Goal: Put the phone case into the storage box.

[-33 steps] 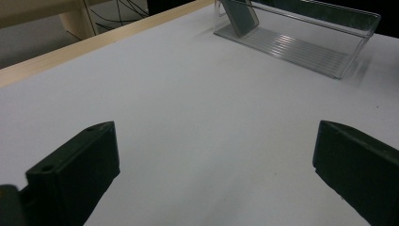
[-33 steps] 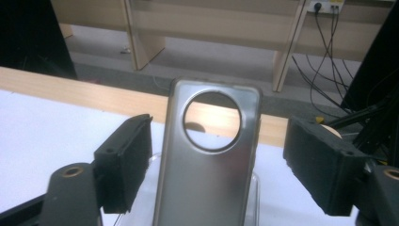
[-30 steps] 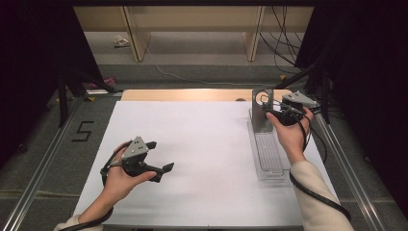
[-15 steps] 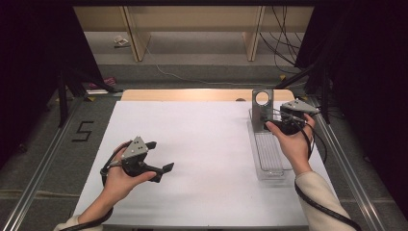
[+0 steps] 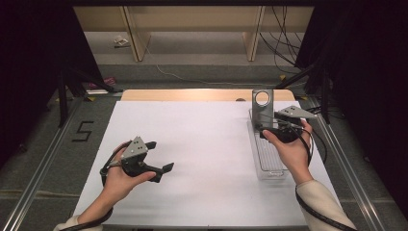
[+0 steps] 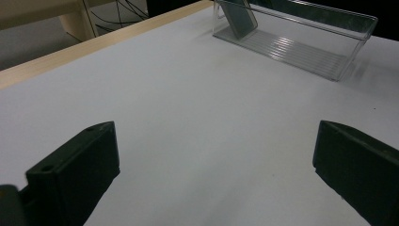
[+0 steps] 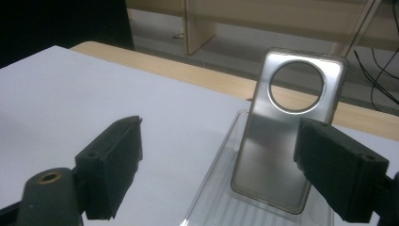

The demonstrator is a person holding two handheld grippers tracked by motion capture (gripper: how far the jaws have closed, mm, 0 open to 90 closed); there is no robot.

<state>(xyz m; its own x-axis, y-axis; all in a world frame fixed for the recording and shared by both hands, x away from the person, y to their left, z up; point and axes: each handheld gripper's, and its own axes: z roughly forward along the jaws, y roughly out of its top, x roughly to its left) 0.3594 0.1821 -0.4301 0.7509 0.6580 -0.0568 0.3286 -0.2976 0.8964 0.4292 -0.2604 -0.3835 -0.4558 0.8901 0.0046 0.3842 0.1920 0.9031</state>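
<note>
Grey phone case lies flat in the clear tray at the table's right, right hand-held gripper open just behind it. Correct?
Not flat. The phone case stands upright, leaning against the far end wall of the clear tray, as the right gripper view shows. The right hand-held gripper is open, nothing between its jaws.

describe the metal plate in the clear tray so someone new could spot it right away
Start at the white table sheet and go to its right edge, where a long clear tray lies. At the tray's far end a grey metal plate leans upright. Its big round hole near the top marks it out.
</note>
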